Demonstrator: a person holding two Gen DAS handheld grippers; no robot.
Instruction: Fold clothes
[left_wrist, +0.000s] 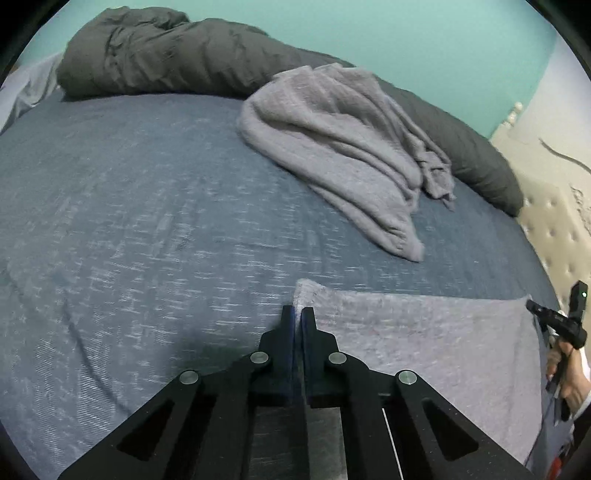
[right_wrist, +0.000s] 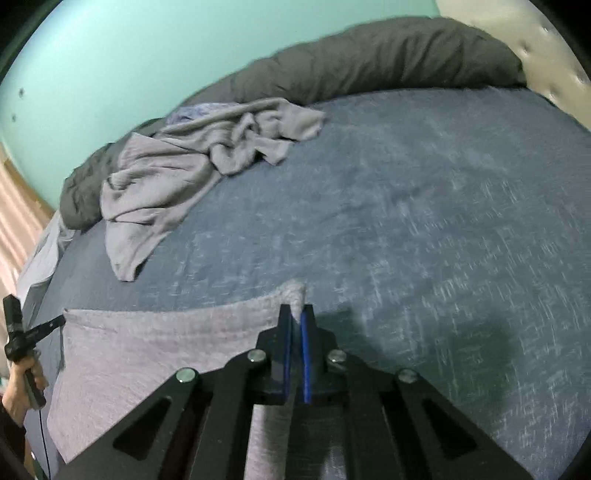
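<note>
Left wrist view: the left gripper, jaws pinched on the grey cloth's corner at 6 o'clock on the blue bedsheet; a crumpled grey blanket lies at 1 o'clock.

Right wrist view: the right gripper clamps the cloth's other corner; the blanket sits at 10 o'clock.

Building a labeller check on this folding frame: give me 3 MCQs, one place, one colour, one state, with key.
1. Where does the crumpled grey garment lie?
A. on the floor
B. on the bed sheet, against the dark duvet
C. over the headboard

2. What colour is the bed sheet?
A. white
B. red
C. blue-grey

3. What is the state of the right hand-held gripper?
A. shut on a corner of the flat grey cloth
B. wide open above the sheet
C. shut on the duvet

Key: B, the garment rests on the sheet beside the dark duvet; C, the sheet reads heathered blue-grey in both views; A, a corner of the flat grey cloth pokes up between its fingers.
</note>
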